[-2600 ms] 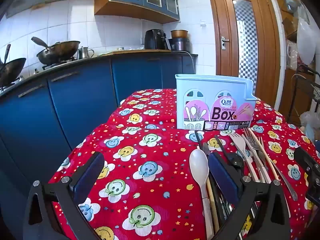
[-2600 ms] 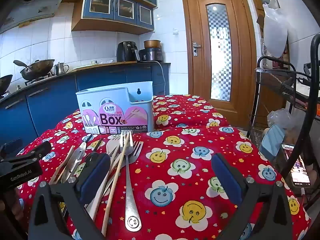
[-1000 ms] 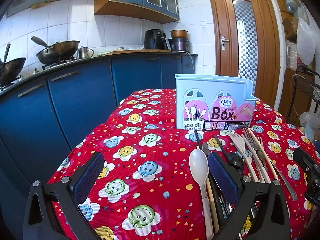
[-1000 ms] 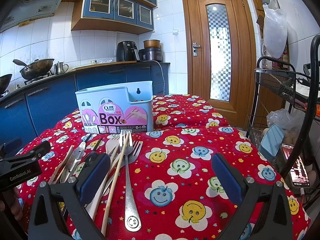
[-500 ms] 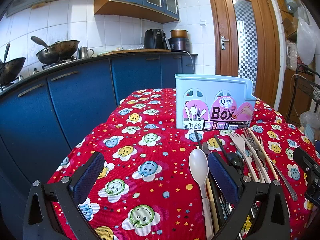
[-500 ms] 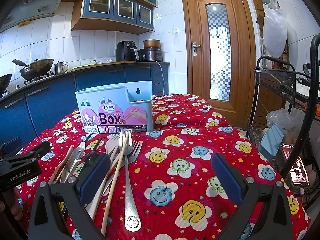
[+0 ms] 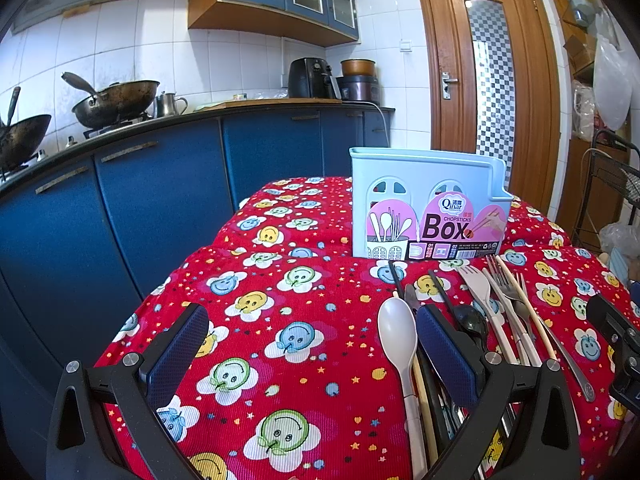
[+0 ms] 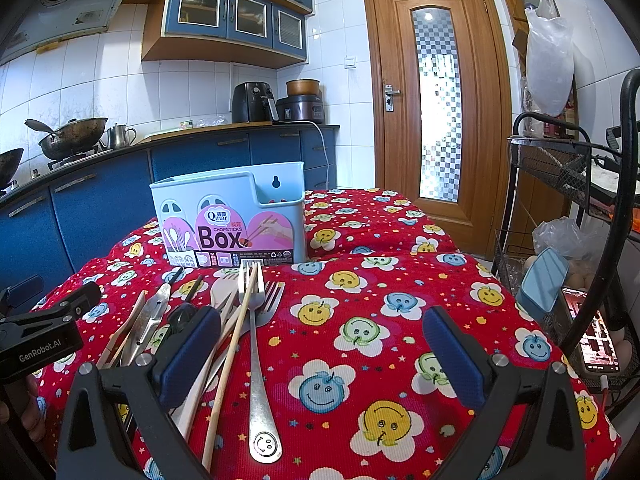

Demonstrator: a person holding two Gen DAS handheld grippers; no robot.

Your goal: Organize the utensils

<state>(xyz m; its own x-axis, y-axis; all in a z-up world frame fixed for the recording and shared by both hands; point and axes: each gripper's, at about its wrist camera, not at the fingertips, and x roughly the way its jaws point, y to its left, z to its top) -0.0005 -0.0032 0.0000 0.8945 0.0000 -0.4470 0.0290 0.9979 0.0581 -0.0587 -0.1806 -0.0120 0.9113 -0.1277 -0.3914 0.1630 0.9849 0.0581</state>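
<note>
A light blue chopsticks box (image 7: 428,204) stands upright on the red smiley tablecloth (image 7: 280,312); it also shows in the right wrist view (image 8: 230,220). In front of it lies a pile of utensils: a white spoon (image 7: 398,340), a black spoon (image 7: 470,318), forks (image 7: 500,296) and chopsticks. In the right wrist view a steel fork (image 8: 256,360) and a wooden chopstick (image 8: 230,364) lie on the same pile. My left gripper (image 7: 312,348) is open and empty, left of the pile. My right gripper (image 8: 320,348) is open and empty, right of the pile.
Blue kitchen cabinets (image 7: 160,192) with woks (image 7: 116,102) run along the left. A wooden door (image 8: 436,108) is behind the table. A black wire rack (image 8: 560,168) and a phone (image 8: 596,344) stand right of the table edge.
</note>
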